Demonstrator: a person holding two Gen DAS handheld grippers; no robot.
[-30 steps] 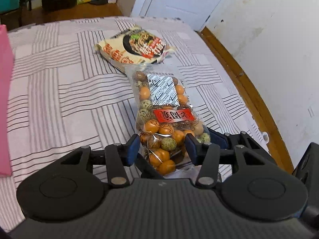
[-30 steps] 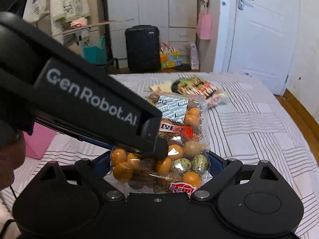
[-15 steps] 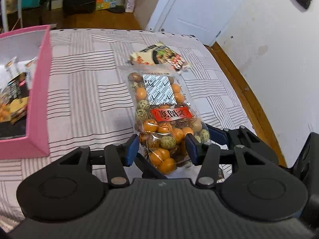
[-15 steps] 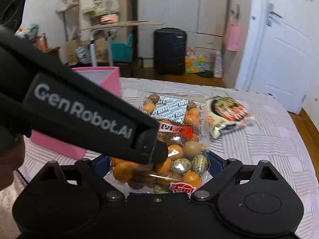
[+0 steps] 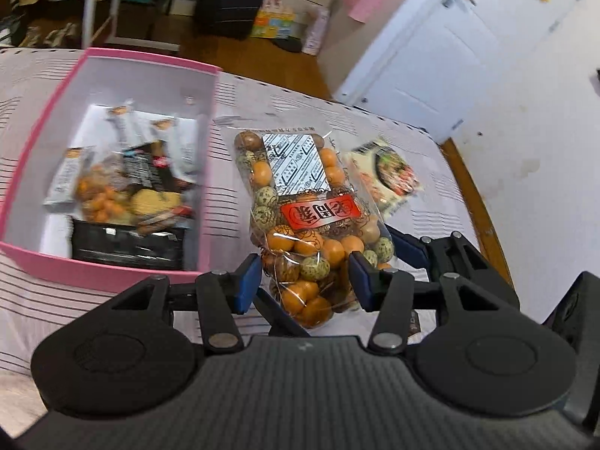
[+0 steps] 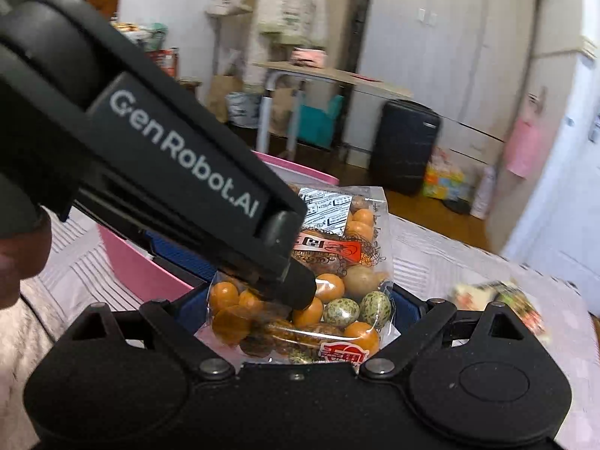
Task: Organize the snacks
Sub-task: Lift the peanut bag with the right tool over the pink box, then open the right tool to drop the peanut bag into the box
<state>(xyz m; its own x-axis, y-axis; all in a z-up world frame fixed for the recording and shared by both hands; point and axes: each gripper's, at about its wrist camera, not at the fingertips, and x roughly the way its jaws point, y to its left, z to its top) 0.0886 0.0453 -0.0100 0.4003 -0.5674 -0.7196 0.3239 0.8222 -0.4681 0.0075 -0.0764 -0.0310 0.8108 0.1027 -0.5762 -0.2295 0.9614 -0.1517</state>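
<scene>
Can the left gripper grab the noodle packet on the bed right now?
Probably not. The left gripper is already shut on the bag of coated nuts, so its fingers are full. The noodle packet lies beyond, uncovered, on the bed.

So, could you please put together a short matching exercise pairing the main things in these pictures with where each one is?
Things:
1. clear bag of orange and speckled coated nuts
2. open pink cardboard box
3. flat pale noodle packet with a bowl picture
4. dark suitcase

Places:
A. on the floor beyond the bed
B. lying on the striped bedsheet, to the right of the held bag
C. gripped by both the left gripper and the right gripper
D. on the bed, already holding several snack packs

Pairs: 1-C, 2-D, 3-B, 4-A
</scene>
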